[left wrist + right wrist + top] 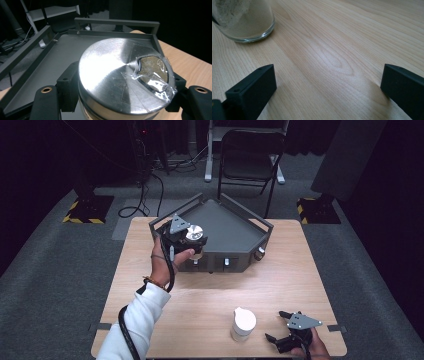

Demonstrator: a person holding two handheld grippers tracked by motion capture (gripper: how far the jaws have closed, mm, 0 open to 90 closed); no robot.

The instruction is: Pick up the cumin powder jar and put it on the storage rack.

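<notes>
The left gripper (192,241) clamps a metal-lidded jar (122,77) by its sides, lid up, above the grey tray's (235,227) near wall at the table's (200,305) 11 o'clock, presumably for placing, while the right gripper (286,327) rests open-jawed at 5 o'clock beside the glass jar (243,323).

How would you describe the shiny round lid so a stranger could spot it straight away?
Start at the grey metal tray at the far side of the wooden table. At its near left corner, the left tongs grip a round silver lid. Unlike the white jar, it carries crinkled clear tape.
</notes>
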